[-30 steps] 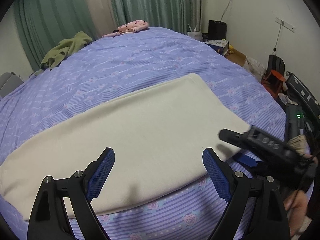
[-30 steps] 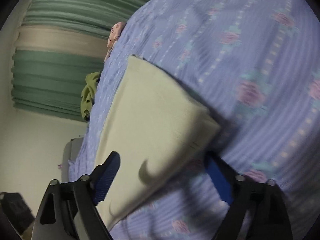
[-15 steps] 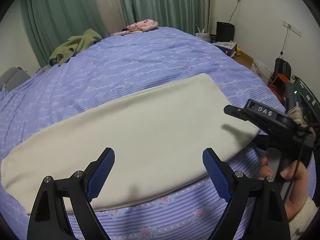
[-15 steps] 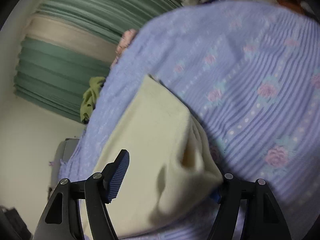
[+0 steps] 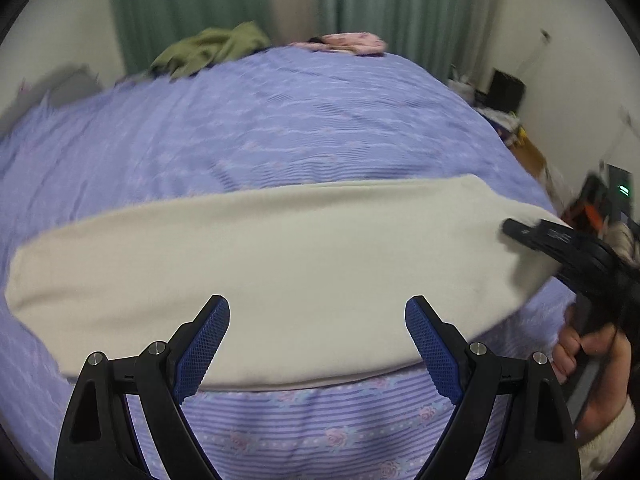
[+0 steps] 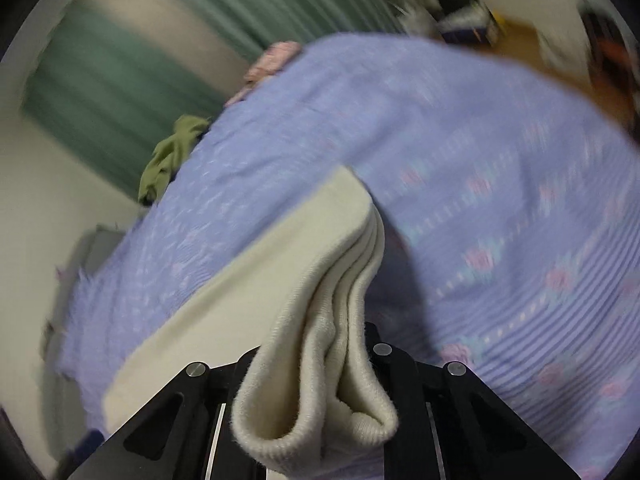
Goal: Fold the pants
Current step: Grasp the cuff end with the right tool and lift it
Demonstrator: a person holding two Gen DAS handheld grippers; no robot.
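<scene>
Cream pants (image 5: 280,264) lie folded lengthwise in a long strip across the near edge of a purple floral bed (image 5: 280,132). My left gripper (image 5: 318,344) is open and empty, hovering just above the strip's near edge around its middle. My right gripper (image 6: 316,384) is shut on the pants' right end (image 6: 320,340), whose stacked layers bunch between its jaws and lift off the bed. In the left wrist view the right gripper (image 5: 568,248) reaches in from the right, held by a hand (image 5: 592,364).
An olive garment (image 5: 208,50) and a pink garment (image 5: 344,42) lie at the bed's far edge before green curtains. A black bin (image 5: 506,90), boxes and clutter stand on the floor to the right of the bed.
My right gripper has closed on the pants' right end and raised it. My left gripper has stayed open while its view swung left along the strip.
</scene>
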